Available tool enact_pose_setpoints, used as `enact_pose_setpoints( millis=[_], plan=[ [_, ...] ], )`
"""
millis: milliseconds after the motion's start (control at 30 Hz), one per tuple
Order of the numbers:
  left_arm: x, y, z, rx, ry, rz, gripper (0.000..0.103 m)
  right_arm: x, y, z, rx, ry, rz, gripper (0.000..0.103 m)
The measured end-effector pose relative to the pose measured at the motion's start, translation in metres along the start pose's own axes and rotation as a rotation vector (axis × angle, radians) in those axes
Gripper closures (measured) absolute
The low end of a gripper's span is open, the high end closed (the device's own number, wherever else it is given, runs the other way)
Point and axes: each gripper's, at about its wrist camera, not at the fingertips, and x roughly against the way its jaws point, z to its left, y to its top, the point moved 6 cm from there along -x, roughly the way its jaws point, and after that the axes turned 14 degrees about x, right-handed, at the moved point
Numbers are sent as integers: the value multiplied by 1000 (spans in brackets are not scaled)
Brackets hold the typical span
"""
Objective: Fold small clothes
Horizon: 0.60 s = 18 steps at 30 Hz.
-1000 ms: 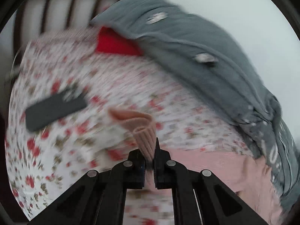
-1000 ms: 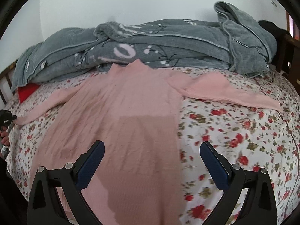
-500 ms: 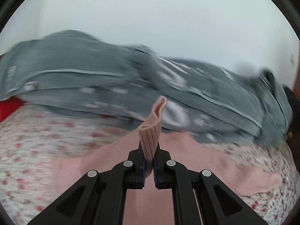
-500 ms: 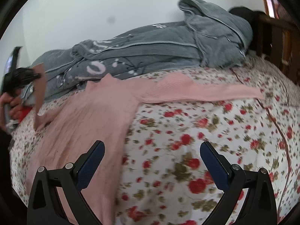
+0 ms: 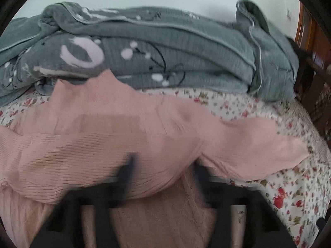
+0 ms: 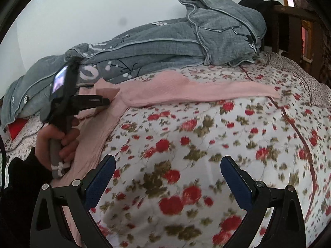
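Note:
A pink ribbed sweater (image 5: 124, 128) lies flat on the floral bedsheet (image 5: 289, 196). Its left sleeve is folded across the body and droops in front of my left gripper (image 5: 163, 177). That gripper is blurred; its jaws are opening, and the sleeve hangs loose over the fingertips with no pad pressing it. The right wrist view shows the left gripper (image 6: 103, 102) in a hand (image 6: 60, 142) above the sweater's chest. The sweater's other sleeve (image 6: 196, 91) stretches out to the right. My right gripper (image 6: 167, 173) hangs open over bare sheet, holding nothing.
A crumpled grey quilt (image 6: 165, 43) runs along the wall behind the sweater. A wooden bed frame (image 6: 289, 26) stands at the right end. A red item (image 6: 16, 128) peeks out under the quilt at the far left. The floral sheet (image 6: 227, 144) spreads out to the right of the sweater.
My left gripper swung the pink sleeve cuff across over the sweater's body, then its jaws parted and the sleeve dropped. My right gripper drifted right, off the sweater, over the sheet.

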Motion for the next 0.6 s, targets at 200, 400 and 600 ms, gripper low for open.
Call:
enact_pose_setpoints(
  millis=[200, 400, 600],
  plan=[
    [13, -5, -10, -21, -43, -23, 24, -13, 25, -23, -26, -40, -12, 10],
    [-19, -2, -4, -5, 6, 82, 42, -23, 25, -17, -46, -2, -31, 13],
    [-12, -10, -11, -38, -59, 117, 31, -25, 22, -14, -53, 17, -24, 13]
  ],
)
